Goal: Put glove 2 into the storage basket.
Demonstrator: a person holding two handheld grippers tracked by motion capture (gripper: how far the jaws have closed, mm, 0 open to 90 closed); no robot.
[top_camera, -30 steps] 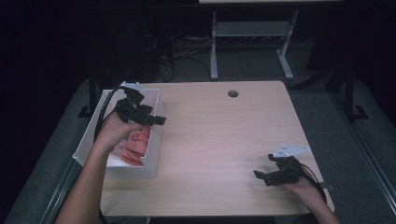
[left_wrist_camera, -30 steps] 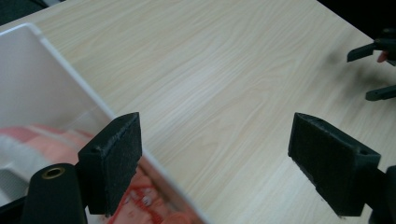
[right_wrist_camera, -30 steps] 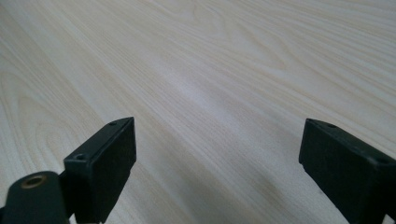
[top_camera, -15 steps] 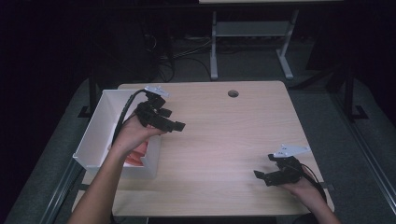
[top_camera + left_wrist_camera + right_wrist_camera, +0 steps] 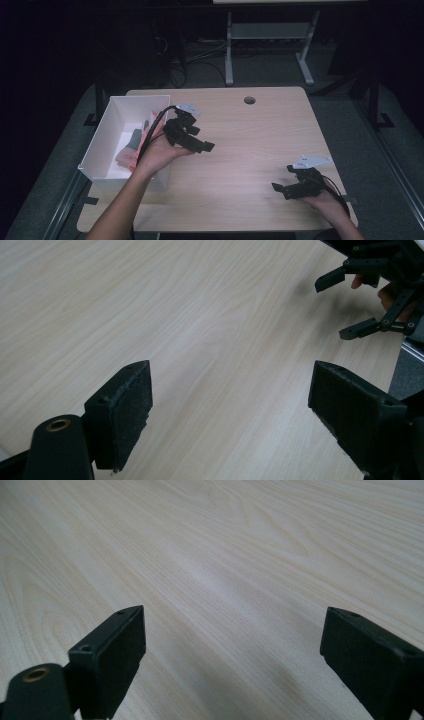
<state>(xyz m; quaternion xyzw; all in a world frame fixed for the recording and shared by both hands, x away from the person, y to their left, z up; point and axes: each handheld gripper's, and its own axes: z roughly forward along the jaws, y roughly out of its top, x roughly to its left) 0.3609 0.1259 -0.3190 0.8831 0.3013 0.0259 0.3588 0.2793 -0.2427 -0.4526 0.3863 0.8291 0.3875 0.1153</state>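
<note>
In the high view my left gripper (image 5: 202,145) is held just right of a white box (image 5: 107,125) on the table's left side, jaws pointing right. In the left gripper view its jaws stand wide apart, open and empty (image 5: 230,405), over bare wood. Inside the box lie pink and grey items (image 5: 131,147), partly hidden by my hand. My right gripper (image 5: 281,189) rests near the table's front right corner, and in the right gripper view it is open (image 5: 232,655) with nothing between its fingers. It also appears far off in the left gripper view (image 5: 345,305).
The light wooden table (image 5: 250,145) has a round cable hole (image 5: 249,100) near its far edge. Beyond the table stand a metal desk frame (image 5: 270,35) and cables on the dark floor. Grey floor strips flank the table on both sides.
My left gripper has come up out of the white box and moved right, over the tabletop, empty. The right gripper has stayed where it was.
</note>
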